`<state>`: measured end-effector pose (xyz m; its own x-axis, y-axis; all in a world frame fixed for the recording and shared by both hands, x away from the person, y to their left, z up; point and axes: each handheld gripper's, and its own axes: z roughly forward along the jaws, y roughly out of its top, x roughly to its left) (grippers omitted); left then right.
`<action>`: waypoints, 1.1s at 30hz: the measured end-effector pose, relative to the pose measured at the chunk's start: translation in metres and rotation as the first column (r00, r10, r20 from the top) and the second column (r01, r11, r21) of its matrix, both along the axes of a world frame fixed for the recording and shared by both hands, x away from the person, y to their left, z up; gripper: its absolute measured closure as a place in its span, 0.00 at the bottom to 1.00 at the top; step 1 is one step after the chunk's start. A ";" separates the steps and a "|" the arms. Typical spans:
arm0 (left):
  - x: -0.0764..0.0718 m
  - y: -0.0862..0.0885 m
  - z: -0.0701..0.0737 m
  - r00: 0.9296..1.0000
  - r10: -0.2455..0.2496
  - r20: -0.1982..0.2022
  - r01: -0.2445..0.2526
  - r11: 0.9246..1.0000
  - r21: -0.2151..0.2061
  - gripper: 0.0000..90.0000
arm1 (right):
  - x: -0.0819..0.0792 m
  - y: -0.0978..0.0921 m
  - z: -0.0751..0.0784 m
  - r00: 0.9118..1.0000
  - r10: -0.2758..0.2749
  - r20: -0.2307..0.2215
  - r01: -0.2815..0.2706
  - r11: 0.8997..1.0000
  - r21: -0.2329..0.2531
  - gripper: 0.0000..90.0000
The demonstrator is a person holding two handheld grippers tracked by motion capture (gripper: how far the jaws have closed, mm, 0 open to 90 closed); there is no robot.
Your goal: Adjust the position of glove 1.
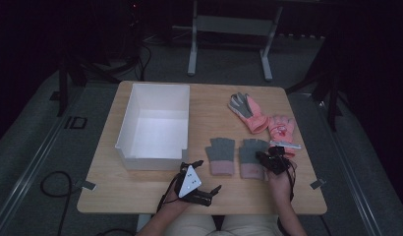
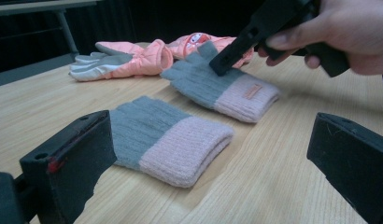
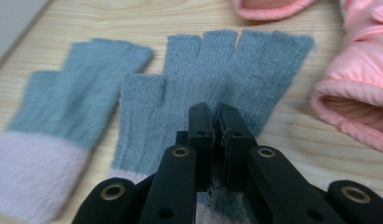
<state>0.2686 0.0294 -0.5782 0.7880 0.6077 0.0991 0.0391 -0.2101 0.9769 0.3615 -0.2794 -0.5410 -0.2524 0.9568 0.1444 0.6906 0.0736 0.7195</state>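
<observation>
The right gripper (image 1: pixel 265 158) sits over the right grey glove (image 1: pixel 252 156), and in the right gripper view its two black jaws are pressed together with grey knit pinched between them, so it is clamped on that glove (image 3: pixel 236 70) at the palm, just above the pink cuff. This glove lies flat on the wooden table (image 1: pixel 140 194), fingers pointing away from the person, just beside its twin, the left grey glove (image 1: pixel 221 155), the two cuffs close but apart. In the left gripper view the right gripper (image 2: pixel 222 63) comes down at a slant onto the farther glove (image 2: pixel 213 86), held by a hand (image 2: pixel 353 32). The left gripper (image 1: pixel 204 177) rests near the front edge of the table (a grey three-cornered plate on its top), its jaws spread wide and holding nothing; the nearer grey glove (image 2: pixel 157 135) lies ahead of them, untouched. Behind the grey pair lie two pink gloves (image 1: pixel 261 120), side by side and touching. A white box (image 1: pixel 127 129) stands to the left of the gloves, well apart from them
</observation>
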 end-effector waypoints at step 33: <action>0.000 0.000 0.000 1.000 -0.001 0.002 0.001 1.000 0.002 0.00 | 0.007 -0.003 0.006 0.928 0.373 -0.001 -0.366 0.908 -0.204 0.67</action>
<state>0.2684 0.0290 -0.5782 0.7882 0.6069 0.1024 0.0368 -0.2126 0.9765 0.3690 -0.2821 -0.5352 -0.5949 0.8020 -0.0535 0.5597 0.4611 0.6886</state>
